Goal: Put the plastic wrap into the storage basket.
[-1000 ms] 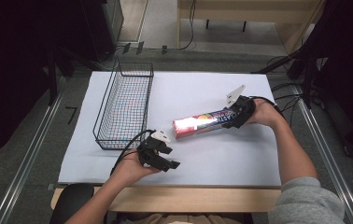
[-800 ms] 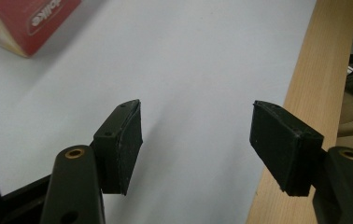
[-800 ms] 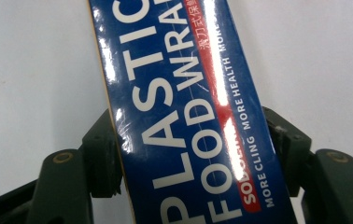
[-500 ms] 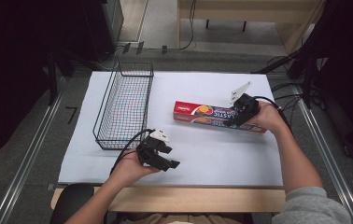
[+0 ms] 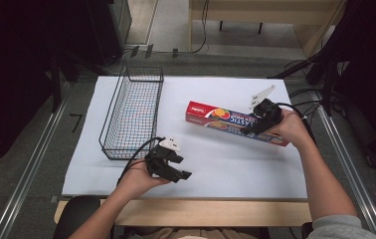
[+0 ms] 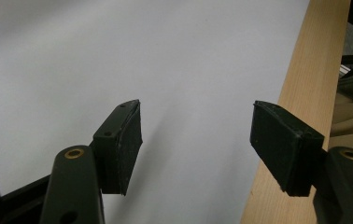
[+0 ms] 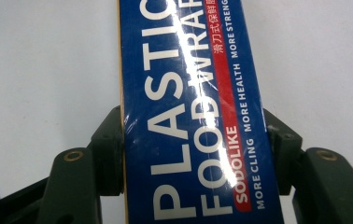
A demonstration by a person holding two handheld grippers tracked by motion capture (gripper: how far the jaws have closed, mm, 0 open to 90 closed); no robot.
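Right tool [image 5: 255, 125] pinches glossy cardboard wrap box [image 5: 226, 121], long and rectangular, near tabletop [image 5: 235, 169] right edge. Left tool [image 5: 176, 169], jaws spread and empty, near front edge. Wire basket [image 5: 132, 115] left; open centre.

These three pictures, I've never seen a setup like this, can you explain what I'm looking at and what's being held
A person sits at a table covered in white, holding a hand-operated two-jaw gripper in each hand. The high view looks down from above; the other two come from cameras riding on the grippers, looking along their black jaws. The left gripper rests near the table's wooden front edge, jaws apart with nothing between them. The right gripper has just closed on a long box of plastic food wrap, clamping it across its width. An empty black wire basket stands at the left.
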